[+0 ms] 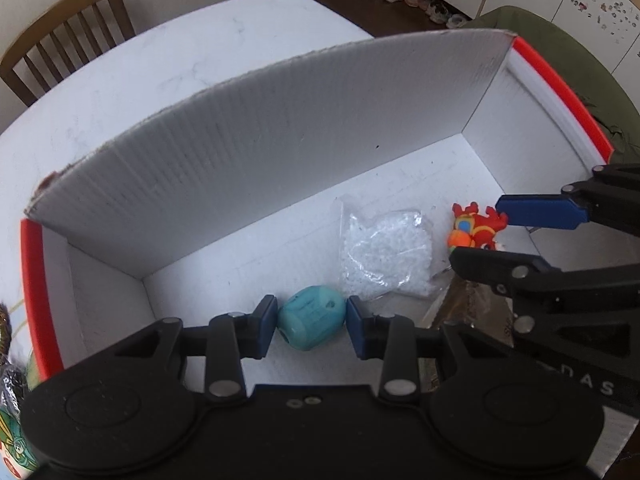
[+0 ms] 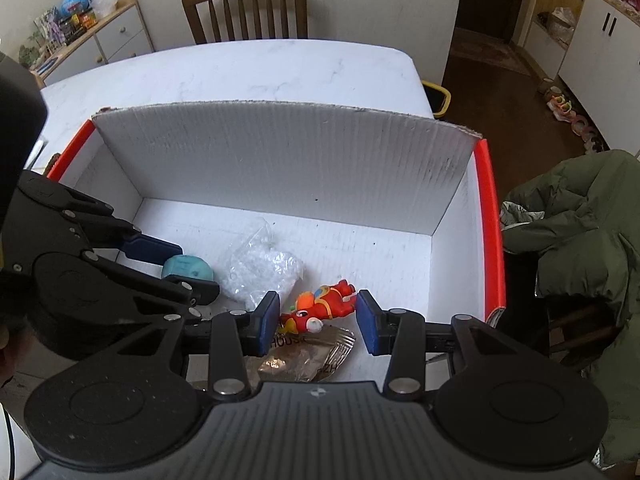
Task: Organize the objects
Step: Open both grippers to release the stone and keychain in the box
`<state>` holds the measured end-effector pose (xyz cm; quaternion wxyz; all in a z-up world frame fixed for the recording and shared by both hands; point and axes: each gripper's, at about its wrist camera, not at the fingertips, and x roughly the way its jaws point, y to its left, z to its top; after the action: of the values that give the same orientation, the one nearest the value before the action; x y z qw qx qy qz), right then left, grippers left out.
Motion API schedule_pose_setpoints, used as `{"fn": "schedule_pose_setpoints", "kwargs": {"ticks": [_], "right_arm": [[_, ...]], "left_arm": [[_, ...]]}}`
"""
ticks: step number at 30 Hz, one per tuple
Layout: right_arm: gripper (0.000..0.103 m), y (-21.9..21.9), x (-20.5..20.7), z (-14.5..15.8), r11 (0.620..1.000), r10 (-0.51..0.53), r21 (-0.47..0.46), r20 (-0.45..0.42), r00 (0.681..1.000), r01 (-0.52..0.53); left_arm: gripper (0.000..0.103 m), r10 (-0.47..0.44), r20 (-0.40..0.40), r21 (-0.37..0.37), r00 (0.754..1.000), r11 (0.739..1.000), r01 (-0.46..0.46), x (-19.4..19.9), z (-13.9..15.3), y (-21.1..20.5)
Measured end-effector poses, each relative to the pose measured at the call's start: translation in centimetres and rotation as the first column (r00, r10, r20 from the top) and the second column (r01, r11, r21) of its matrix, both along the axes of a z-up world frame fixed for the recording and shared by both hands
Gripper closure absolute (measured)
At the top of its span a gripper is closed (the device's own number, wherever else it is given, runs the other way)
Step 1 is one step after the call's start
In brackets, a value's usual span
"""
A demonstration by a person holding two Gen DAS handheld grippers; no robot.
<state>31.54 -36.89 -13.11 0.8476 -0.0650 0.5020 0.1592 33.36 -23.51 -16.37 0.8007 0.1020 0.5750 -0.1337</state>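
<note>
A white box with red rims [image 1: 560, 80] [image 2: 490, 216] stands on the table, and both grippers reach into it. My left gripper [image 1: 311, 322] [image 2: 180, 266] is shut on a teal barrel-shaped toy [image 1: 312, 320] [image 2: 186, 267], with a pad touching each side just above the box floor. My right gripper [image 2: 318, 320] [image 1: 508, 236] is open, low in the box's right part. A red and orange dragon toy [image 2: 324, 304] [image 1: 476, 228] lies on the floor just past its fingertips, untouched. Beside it lie a clear bag of white beads [image 1: 384, 252] [image 2: 260, 268] and a brown foil packet [image 2: 308, 356] [image 1: 472, 304].
The box's tall far flap [image 1: 280, 152] [image 2: 288, 160] stands upright. The white marble table [image 2: 240, 72] extends behind it, with a wooden chair [image 2: 246, 8] beyond. A green coat [image 2: 580, 232] hangs to the right of the box. Printed packages [image 1: 12, 420] lie outside the box's left wall.
</note>
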Motion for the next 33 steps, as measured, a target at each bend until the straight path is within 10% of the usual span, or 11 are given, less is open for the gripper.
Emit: {"fn": "schedule_pose_setpoints", "kwargs": {"ticks": [18,33], "right_arm": [[0.056,-1.4,-2.0,1.9,0.998,-0.002,0.067,-0.002,1.000,0.002],[0.052,-1.5,-7.3,7.3,0.984,-0.010,0.179,0.121,0.993,-0.012]], "left_arm": [[0.049,0.034,0.020,-0.075,0.999,0.997,-0.033,-1.6,1.8,1.1],[0.041,-0.005,0.234,-0.162,0.972,0.986,0.044,-6.5,8.5,2.4]]}}
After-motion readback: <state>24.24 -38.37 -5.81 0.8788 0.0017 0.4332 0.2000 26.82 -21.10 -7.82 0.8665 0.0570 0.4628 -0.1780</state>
